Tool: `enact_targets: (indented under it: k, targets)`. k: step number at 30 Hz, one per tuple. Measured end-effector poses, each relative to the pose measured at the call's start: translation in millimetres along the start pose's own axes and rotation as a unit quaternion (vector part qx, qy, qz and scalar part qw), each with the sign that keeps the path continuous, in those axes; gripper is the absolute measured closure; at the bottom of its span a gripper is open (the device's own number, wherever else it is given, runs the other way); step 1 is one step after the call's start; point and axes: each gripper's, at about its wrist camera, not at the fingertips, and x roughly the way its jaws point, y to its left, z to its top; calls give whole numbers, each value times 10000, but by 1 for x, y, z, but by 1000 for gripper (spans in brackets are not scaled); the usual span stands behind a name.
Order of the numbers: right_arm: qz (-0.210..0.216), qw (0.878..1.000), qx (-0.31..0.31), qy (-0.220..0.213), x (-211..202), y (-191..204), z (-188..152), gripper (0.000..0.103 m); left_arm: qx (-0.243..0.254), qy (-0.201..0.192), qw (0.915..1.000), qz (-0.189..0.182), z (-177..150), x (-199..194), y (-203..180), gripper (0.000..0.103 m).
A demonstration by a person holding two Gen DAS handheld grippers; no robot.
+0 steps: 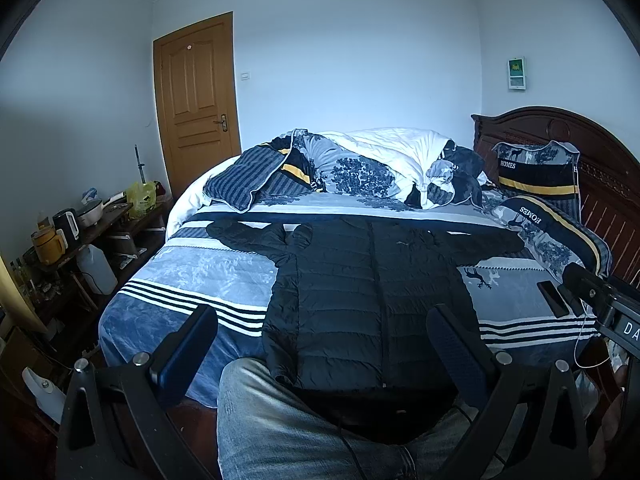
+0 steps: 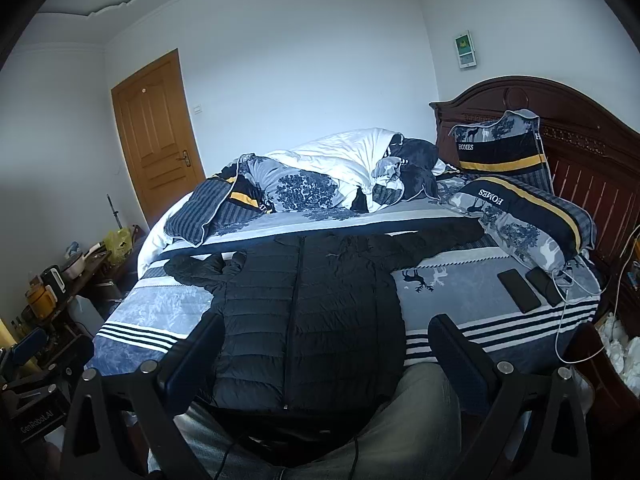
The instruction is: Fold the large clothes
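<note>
Black jacket (image 1: 360, 300), flat on bed (image 1: 192, 280), sleeves spread | left gripper (image 1: 324, 344): jaws apart, empty | right gripper (image 2: 324, 352): jaws apart, empty

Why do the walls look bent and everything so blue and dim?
Left wrist view: the fisheye lens bows the door and blackens the corners; cool, dim light turns the black jacket nearly featureless. Right wrist view: same curving on the headboard, same bluish cast, both sharp.

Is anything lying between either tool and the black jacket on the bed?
Nothing visible blocks either. The black jacket lies flat directly ahead of the left tool and right tool; two phones sit aside.
</note>
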Motion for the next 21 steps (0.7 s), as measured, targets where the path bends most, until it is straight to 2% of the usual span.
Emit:
enact_targets:
  k: [21]
  targets:
    - [-3,10000,17,-23,0,-1,0,0,19,13,10000,-16,-1,0,-1,0]
